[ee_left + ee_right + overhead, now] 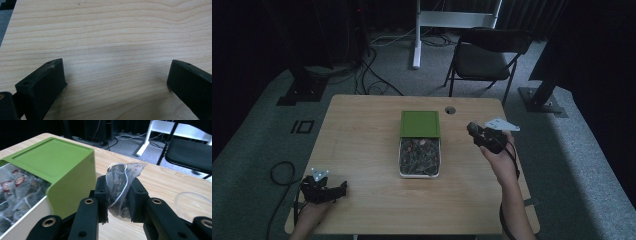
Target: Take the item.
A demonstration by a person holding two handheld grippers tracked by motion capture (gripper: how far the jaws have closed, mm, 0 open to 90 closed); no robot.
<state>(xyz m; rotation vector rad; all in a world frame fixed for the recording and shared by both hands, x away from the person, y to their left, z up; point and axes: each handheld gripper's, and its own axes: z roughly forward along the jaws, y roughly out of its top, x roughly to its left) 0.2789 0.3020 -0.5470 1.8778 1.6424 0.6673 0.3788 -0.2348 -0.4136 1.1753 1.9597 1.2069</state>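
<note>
A white box with a slid-back green lid sits mid-table, full of tea bags. In the right gripper view the lid and the bagged contents lie to the left. My right gripper hovers right of the box, shut on one clear tea bag with a white string, pinched between its black pads. My left gripper rests near the table's front left corner; its jaws stand wide apart over bare wood with nothing between them.
A black folding chair and a white desk frame stand beyond the table. A round cable hole lies near the far edge, right of the lid. Cables run over the floor at left.
</note>
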